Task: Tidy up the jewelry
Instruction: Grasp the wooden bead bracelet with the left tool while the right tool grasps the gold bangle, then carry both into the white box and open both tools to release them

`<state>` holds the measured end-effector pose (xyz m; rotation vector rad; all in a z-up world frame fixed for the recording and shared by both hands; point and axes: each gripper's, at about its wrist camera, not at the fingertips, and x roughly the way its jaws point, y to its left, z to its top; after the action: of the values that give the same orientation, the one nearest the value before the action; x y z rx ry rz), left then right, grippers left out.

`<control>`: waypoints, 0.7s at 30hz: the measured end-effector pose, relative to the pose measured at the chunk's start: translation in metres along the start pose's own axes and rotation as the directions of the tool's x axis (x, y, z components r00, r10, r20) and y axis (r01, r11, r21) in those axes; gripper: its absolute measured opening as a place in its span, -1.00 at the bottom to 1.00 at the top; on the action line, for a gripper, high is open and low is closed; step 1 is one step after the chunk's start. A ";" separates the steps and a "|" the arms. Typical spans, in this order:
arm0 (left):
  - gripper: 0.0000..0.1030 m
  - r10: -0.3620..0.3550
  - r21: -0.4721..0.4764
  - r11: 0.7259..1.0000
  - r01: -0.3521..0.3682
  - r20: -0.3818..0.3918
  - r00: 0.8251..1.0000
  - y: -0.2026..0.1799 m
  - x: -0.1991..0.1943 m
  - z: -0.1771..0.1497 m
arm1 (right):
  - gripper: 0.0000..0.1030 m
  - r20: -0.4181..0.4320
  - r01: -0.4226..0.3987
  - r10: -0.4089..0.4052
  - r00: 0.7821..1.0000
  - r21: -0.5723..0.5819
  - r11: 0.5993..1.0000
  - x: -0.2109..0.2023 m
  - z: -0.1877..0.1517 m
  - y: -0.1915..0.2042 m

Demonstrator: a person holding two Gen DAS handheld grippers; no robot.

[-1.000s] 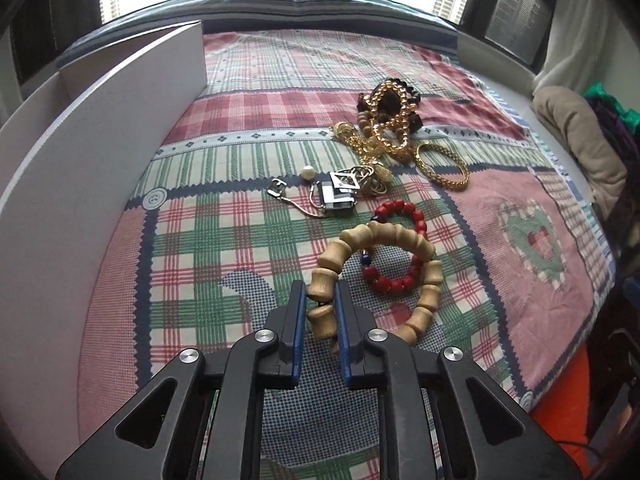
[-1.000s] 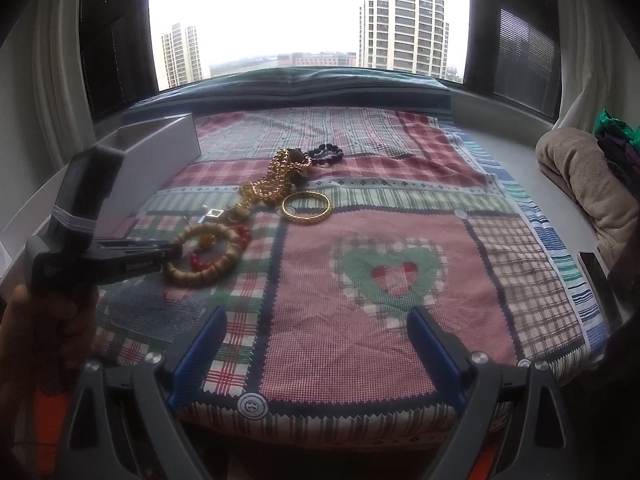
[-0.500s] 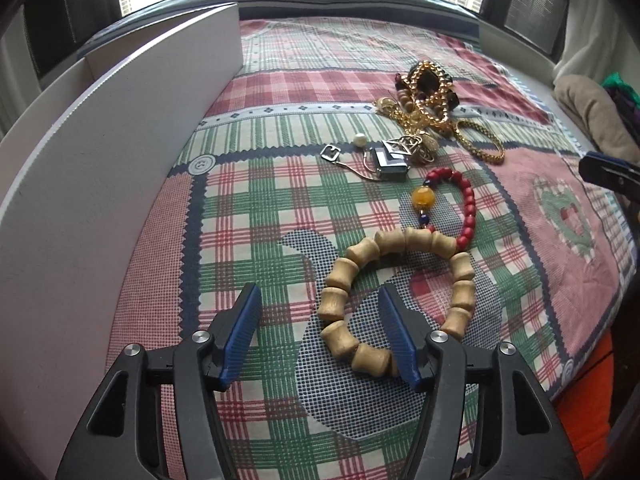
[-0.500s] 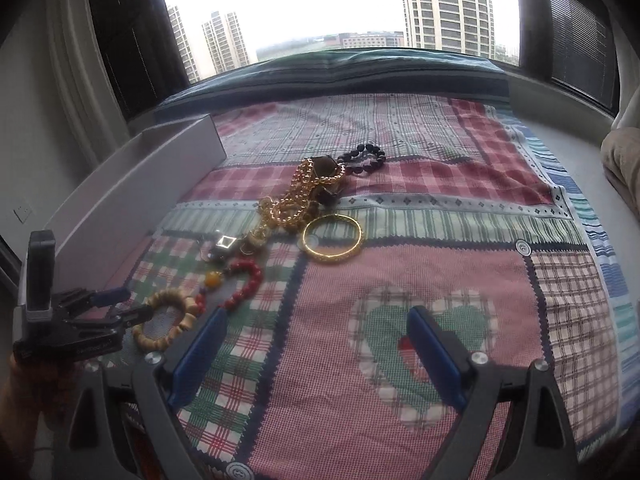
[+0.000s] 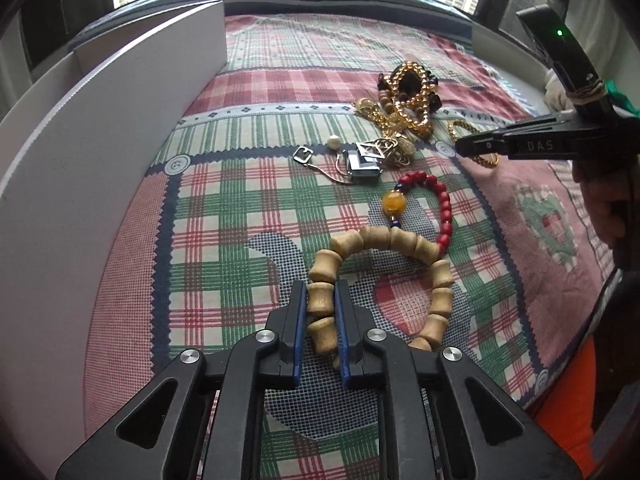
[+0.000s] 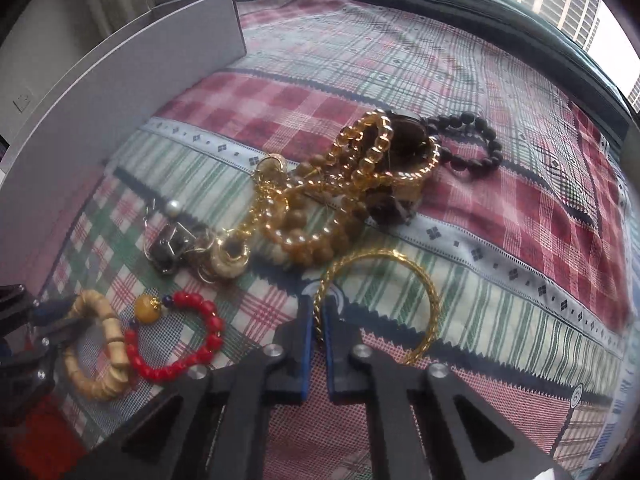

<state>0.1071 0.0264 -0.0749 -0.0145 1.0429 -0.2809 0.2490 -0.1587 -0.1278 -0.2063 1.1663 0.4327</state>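
Wooden bead bracelet [image 5: 384,276] partly disappearing behind the left fingers [image 5: 298,332], gold bangle [image 6: 384,304] passing behind the right fingers [image 6: 306,336], tangled chains [image 6: 340,184] overlapping indistinguishably

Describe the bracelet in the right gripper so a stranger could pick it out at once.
On the plaid quilt, find the tangled heap of gold chains. Just in front of it lies a thin gold bangle, its rim pinched by the right gripper. It alone is a rigid twisted ring with no beads or links.
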 end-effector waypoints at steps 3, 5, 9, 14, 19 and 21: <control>-0.77 -0.089 -0.073 0.993 0.093 0.063 0.994 0.009 -0.032 0.010 | -0.90 0.042 -0.060 0.056 0.998 0.082 0.995 -0.028 -0.013 -0.014; -0.77 -0.128 -0.105 0.985 0.140 0.115 0.985 0.015 -0.057 0.017 | -0.90 0.087 -0.121 0.110 0.990 0.140 0.983 -0.049 -0.019 -0.021; -0.77 -0.144 -0.152 0.972 0.180 0.220 0.965 0.033 -0.113 0.028 | -0.90 0.161 -0.215 0.187 0.969 0.177 0.960 -0.088 -0.016 -0.021; -0.77 -0.014 -0.226 0.969 0.095 0.335 0.942 0.078 -0.184 0.030 | -0.90 0.242 -0.296 0.271 0.932 0.073 0.952 -0.125 0.015 0.031; -0.77 0.175 -0.327 0.943 -0.063 0.327 0.929 0.136 -0.210 0.021 | -0.90 0.300 -0.401 0.408 0.862 -0.087 0.912 -0.147 0.061 0.114; -0.77 0.227 -0.355 0.928 -0.116 0.289 0.930 0.157 -0.201 0.016 | -0.90 0.300 -0.419 0.447 0.843 -0.154 0.895 -0.147 0.082 0.152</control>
<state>0.0610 0.2230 0.0818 -0.2647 0.7440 0.0642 0.2047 -0.0242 0.0488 0.0656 0.8579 0.8850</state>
